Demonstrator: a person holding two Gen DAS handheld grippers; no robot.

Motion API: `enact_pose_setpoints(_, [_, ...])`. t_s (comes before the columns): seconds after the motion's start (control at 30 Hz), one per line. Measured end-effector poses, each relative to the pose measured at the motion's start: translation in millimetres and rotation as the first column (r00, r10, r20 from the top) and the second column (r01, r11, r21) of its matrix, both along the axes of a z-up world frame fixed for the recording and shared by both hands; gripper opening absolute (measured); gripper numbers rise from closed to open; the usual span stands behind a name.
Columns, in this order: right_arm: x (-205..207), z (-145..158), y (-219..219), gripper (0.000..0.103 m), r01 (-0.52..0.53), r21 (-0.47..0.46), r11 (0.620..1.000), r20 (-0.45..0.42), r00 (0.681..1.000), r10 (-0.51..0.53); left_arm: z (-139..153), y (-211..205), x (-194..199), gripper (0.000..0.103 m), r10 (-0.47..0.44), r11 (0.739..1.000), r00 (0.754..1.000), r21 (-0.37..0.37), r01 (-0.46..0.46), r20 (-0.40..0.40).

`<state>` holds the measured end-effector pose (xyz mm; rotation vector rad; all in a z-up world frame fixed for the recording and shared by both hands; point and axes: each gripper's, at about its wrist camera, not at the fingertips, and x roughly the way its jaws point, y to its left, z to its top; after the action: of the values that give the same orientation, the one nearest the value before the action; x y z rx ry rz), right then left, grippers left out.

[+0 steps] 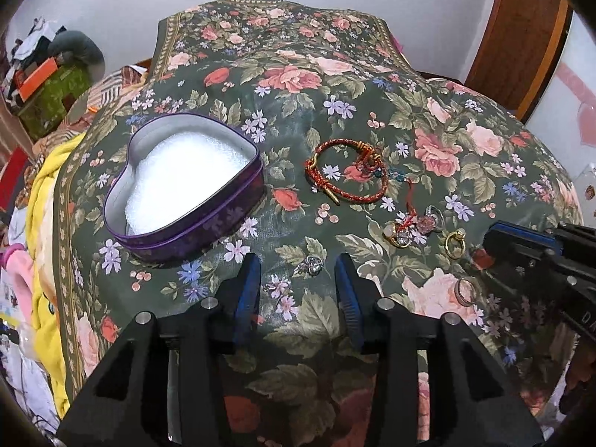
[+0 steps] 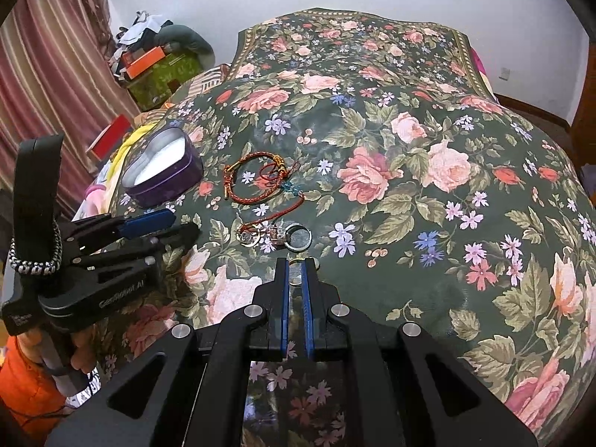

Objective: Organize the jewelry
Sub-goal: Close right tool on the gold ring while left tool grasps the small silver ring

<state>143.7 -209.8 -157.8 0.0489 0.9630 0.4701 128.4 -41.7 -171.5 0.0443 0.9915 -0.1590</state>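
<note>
the left wrist view showed a small clear-stoned ring (image 1: 310,263) on the floral cloth (image 1: 298,85) just ahead of the left hand-held gripper (image 1: 298,266), plus a gold ring (image 1: 455,243) and a silver band (image 1: 465,290) lying near the right hand-held gripper (image 1: 521,246); the right wrist view did not show the stoned ring or the silver band.

the right wrist view showed the right hand-held gripper (image 2: 296,270) narrowed to a slim gap with a gold ring (image 2: 297,261) at its fingertips; whether the pads pressed the ring could not be told. the left hand-held gripper (image 2: 178,223) was wide apart and held nothing.

the heart-shaped tin (image 1: 178,186) sat lidless at the left of the cloth, white foam (image 1: 186,178) inside, its point facing the near left. the red braided bracelet (image 1: 346,171) lay flat at mid-cloth, right of the tin, its gold toggle bar (image 1: 329,193) pointing toward the near side. a red cord ran from it down to a cluster of rings and charms (image 2: 275,236), beside a dark ring (image 2: 298,236).
</note>
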Motion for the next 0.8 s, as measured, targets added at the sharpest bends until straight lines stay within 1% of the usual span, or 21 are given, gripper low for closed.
enact_pose_setpoints(0.03, [-0.6, -0.2, -0.2, 0.006, -0.002, 0.0, 1.0, 0.0, 1.0, 0.002, -0.5, -0.3, 0.4, 0.04, 0.002, 1.0, 1.0, 0.006, -0.002, 0.007])
enact_pose_setpoints(0.07, [-0.5, 0.0, 0.4, 0.006, -0.003, -0.002, 1.0, 0.001, 1.0, 0.003, -0.7, -0.7, 0.6, 0.031, 0.005, 1.0, 1.0, 0.011, -0.005, 0.013])
enact_pose_setpoints(0.1, [-0.8, 0.3, 0.1, 0.006, -0.004, -0.001, 1.0, 0.002, 1.0, 0.004, -1.3, -0.9, 1.1, 0.025, 0.008, 1.0, 1.0, 0.022, -0.009, 0.018])
enact_pose_setpoints(0.13, [-0.7, 0.9, 0.1, 0.006, -0.003, 0.0, 1.0, 0.003, 1.0, 0.004, -1.4, -0.7, 1.5, 0.016, 0.01, 1.0, 1.0, 0.026, -0.01, 0.019])
enact_pose_setpoints(0.17, [-0.3, 1.7, 0.1, 0.006, -0.003, 0.001, 1.0, 0.004, 1.0, 0.003, -1.3, 0.7, 2.0, 0.012, 0.012, 1.0, 1.0, 0.02, -0.013, 0.017])
enact_pose_setpoints(0.23, [-0.6, 2.6, -0.3, 0.006, -0.002, 0.0, 1.0, 0.007, 1.0, 0.002, -0.3, 4.0, 1.8, 0.012, 0.018, 1.0, 1.0, -0.003, -0.018, 0.013])
enact_pose_setpoints(0.4, [-1.7, 7.4, 1.3, 0.006, -0.006, -0.002, 1.0, 0.019, 1.0, 0.006, 5.7, 8.6, -4.0, 0.012, 0.027, 0.999, 0.999, -0.024, -0.027, 0.023])
enact_pose_setpoints(0.67, [-3.7, 21.4, 9.0, 0.006, -0.026, -0.017, 1.0, 0.061, 0.998, 0.027, 35.0, 21.5, -20.8, 0.012, 0.053, 0.996, 0.995, -0.075, -0.047, 0.09])
enact_pose_setpoints(0.8, [0.4, 13.5, 12.6, 0.007, -0.034, -0.053, 0.998, 0.019, 0.999, 0.035, 50.6, 29.3, -26.6, 0.012, 0.068, 0.994, 0.99, -0.092, -0.056, 0.125])
